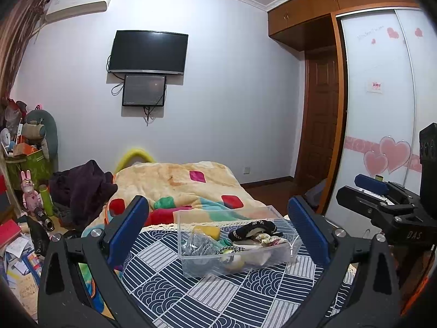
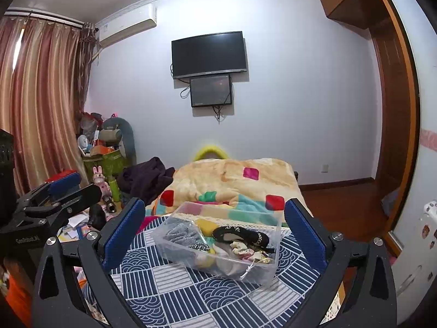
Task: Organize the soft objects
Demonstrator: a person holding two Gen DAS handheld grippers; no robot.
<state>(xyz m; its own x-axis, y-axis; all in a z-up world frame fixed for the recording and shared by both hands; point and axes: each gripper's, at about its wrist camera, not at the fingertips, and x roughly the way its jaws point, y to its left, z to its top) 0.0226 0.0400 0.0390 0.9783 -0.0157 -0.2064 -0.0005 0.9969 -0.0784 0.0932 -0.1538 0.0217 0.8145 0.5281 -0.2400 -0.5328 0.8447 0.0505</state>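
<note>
A clear plastic bin (image 1: 191, 269) stands on a blue-and-white patterned cloth (image 1: 218, 298). It holds soft items: a black studded band (image 1: 252, 229), a grey knitted piece (image 1: 198, 243), a yellow piece (image 1: 207, 231) and small scrunchies. My left gripper (image 1: 218, 227) is open and empty, its blue pads either side of the bin, short of it. In the right wrist view the bin (image 2: 262, 274) sits ahead of my right gripper (image 2: 215, 227), open and empty. Each gripper shows at the other view's edge.
Behind the bin lies a cream blanket (image 1: 177, 180) with coloured patches on the bed. A dark garment (image 1: 82, 188) is heaped at the left. Cluttered floor and boxes (image 1: 24, 164) at far left; wardrobe (image 1: 382, 109) at right; wood floor (image 2: 341, 207).
</note>
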